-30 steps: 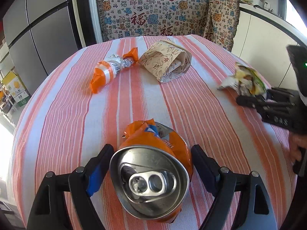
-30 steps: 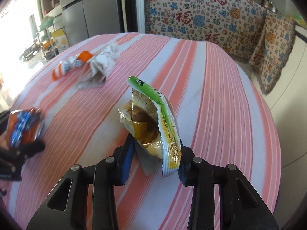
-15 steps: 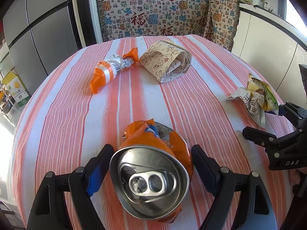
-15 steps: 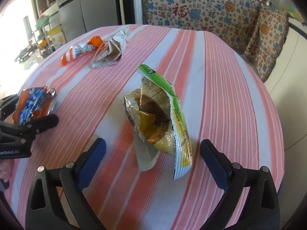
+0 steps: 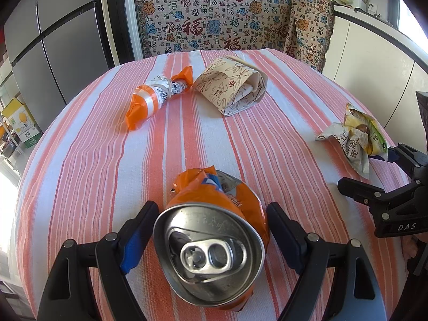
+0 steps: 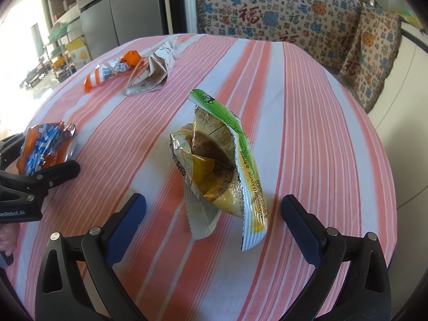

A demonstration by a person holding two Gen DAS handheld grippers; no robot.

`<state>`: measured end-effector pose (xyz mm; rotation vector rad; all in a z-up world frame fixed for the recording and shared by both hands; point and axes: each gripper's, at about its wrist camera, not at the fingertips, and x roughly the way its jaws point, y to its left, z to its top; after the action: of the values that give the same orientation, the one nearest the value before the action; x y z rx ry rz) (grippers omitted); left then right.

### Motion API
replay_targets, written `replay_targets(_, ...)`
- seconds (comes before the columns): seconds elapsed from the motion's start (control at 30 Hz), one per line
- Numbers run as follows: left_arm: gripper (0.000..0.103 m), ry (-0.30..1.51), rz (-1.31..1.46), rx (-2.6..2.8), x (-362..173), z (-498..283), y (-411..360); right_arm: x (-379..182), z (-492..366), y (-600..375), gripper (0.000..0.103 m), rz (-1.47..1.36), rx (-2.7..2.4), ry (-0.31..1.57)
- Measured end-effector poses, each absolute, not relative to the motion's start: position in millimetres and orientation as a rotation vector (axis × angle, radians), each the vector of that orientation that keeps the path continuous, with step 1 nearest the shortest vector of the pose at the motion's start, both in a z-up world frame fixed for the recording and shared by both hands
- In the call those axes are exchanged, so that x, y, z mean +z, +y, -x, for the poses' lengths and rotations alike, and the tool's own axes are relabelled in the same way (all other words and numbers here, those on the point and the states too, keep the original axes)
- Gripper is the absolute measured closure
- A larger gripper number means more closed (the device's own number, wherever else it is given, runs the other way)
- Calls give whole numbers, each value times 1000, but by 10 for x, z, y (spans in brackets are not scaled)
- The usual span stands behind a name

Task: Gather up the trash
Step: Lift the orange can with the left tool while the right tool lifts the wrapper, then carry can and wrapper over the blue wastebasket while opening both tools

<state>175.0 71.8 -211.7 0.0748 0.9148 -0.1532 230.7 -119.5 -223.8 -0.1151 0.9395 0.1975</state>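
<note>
A crushed orange soda can (image 5: 211, 243) lies on the striped tablecloth between the fingers of my left gripper (image 5: 211, 236), which is open with small gaps on both sides. It also shows in the right wrist view (image 6: 42, 147). A crumpled green and yellow snack wrapper (image 6: 222, 165) stands on the cloth between the wide-open fingers of my right gripper (image 6: 214, 222), untouched. The wrapper also shows in the left wrist view (image 5: 358, 139). An orange and white twisted wrapper (image 5: 157, 96) and a folded floral paper bag (image 5: 232, 85) lie at the far side.
The round table (image 5: 80, 160) has a pink-striped cloth and drops off on all sides. A patterned fabric-covered chair (image 5: 214, 21) stands behind it. A grey fridge (image 5: 53, 40) is at the left and white cabinets (image 5: 374, 61) at the right.
My right gripper has opened and let go of the snack wrapper, which now stands free on the cloth, and it has drawn back a little. The left gripper and can have not moved.
</note>
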Motion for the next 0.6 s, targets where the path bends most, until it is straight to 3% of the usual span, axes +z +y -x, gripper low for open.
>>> replay_targets(0.43,19,876,76,-220,-1994,-1587,1009,-2187,-2319,-1312,1,33,322,948)
replay_targets(0.6,20,858,64,-239,-1886,-1466,1011,-1967,-2427,-1375,9,62,431,1002)
